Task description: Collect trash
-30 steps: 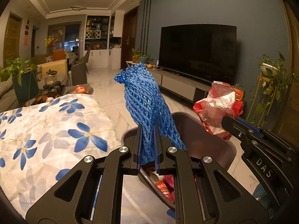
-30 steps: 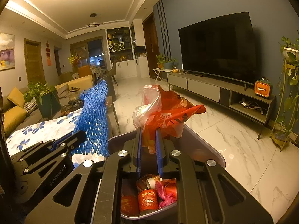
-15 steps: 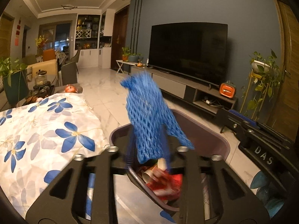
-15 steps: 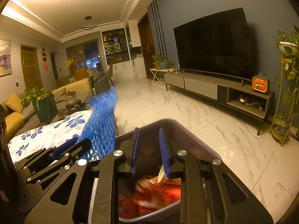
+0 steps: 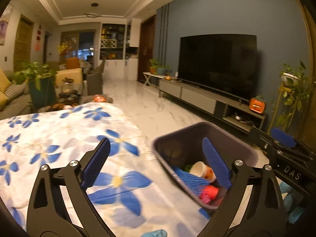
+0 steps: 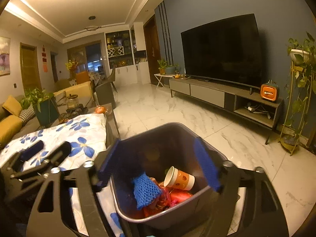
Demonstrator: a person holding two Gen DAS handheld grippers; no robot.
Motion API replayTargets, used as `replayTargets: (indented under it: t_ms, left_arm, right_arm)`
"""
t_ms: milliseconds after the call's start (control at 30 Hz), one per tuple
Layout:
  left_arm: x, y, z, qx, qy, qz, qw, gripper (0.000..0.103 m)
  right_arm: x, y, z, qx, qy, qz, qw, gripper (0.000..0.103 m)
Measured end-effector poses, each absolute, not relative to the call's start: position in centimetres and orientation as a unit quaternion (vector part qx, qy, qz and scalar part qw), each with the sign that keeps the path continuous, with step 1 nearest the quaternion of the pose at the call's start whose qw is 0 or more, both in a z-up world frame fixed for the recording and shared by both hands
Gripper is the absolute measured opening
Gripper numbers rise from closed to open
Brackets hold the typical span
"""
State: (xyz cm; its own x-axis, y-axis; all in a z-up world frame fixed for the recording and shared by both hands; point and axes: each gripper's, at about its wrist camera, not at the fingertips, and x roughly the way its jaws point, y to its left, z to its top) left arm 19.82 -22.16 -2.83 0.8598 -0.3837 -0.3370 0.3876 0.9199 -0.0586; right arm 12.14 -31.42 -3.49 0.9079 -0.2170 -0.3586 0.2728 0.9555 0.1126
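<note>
Blue net (image 6: 145, 190) dropped into bin (image 6: 173, 127) since earlier; left claw (image 5: 156, 163) and right claw (image 6: 158, 165) both released, empty. Clear rim, scan surface (image 5: 59, 130).

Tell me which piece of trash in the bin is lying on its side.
The paper cup: it lies tipped over, open mouth facing left, on top of the red wrappers, beside the crumpled blue foam net in the bin.

The mouth of the bin (image 6: 199, 192) was open above, so my fingers could pass down. Inside, a paper cup (image 6: 180, 179) and blue foam net (image 6: 145, 191) filled the bottom.
</note>
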Motion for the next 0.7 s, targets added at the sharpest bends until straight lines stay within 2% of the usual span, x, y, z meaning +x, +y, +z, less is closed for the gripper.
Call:
replayTargets:
  t_ms: [67,133,300,367,533,700]
  left_arm:
    - [19.3,-21.1,-2.6,0.005,0.171,-0.184,0.968,0.097]
    - [18.6,-19.8,-2.3,0.004,0.17,-0.17,0.971,0.097]
    - [16.9,-17.4,-1.8,0.004,0.172,-0.149,0.974,0.097]
    - [15.9,-16.4,-1.6,0.006,0.169,-0.144,0.975,0.097]
    - [13.3,-14.1,-1.5,0.005,0.164,-0.142,0.976,0.097]
    - [11.0,-12.4,-1.0,0.002,0.162,-0.141,0.977,0.097]
  right_arm:
    - [11.7,-30.9,-3.5,0.077,0.174,-0.126,0.974,0.081]
    - [11.4,-30.3,-3.5,0.073,0.177,-0.13,0.973,0.087]
    - [10.1,-28.8,-3.2,0.064,0.18,-0.14,0.972,0.09]
    - [9.5,-28.0,-3.1,0.058,0.179,-0.146,0.971,0.097]
    - [7.2,-25.0,-2.6,0.013,0.153,-0.17,0.973,0.097]
    - [5.1,-23.3,-2.2,0.029,0.16,-0.15,0.975,0.097]
